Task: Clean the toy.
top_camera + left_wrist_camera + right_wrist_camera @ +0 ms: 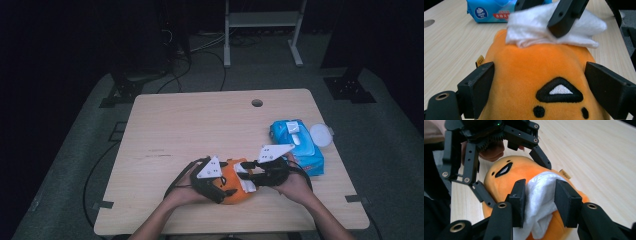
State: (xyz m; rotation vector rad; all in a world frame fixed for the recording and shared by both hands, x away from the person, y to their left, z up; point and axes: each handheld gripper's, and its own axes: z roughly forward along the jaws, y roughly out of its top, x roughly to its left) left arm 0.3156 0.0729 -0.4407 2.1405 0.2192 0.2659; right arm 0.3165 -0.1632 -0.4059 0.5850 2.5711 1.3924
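Orange plush toy (234, 186) lies near the front edge of the wooden table (200, 125), between the person's two hands. In the left gripper view its embroidered face, a black triangle mouth with a white centre and two black dots, sits close to the camera. The left gripper (539, 87) has its jaws pressed against the toy's two sides, clamping it. The right gripper (540, 200) pinches a folded white wipe (541, 202) between its jaws and holds it against the toy's orange fabric, on the end away from the face. In the high view the two grippers meet over the toy, each with a grey plate on top. A blue wipe pack (296, 145) lies on the table just beyond the right hand (295, 186), its white lid (320, 134) flipped open toward the table's right edge.
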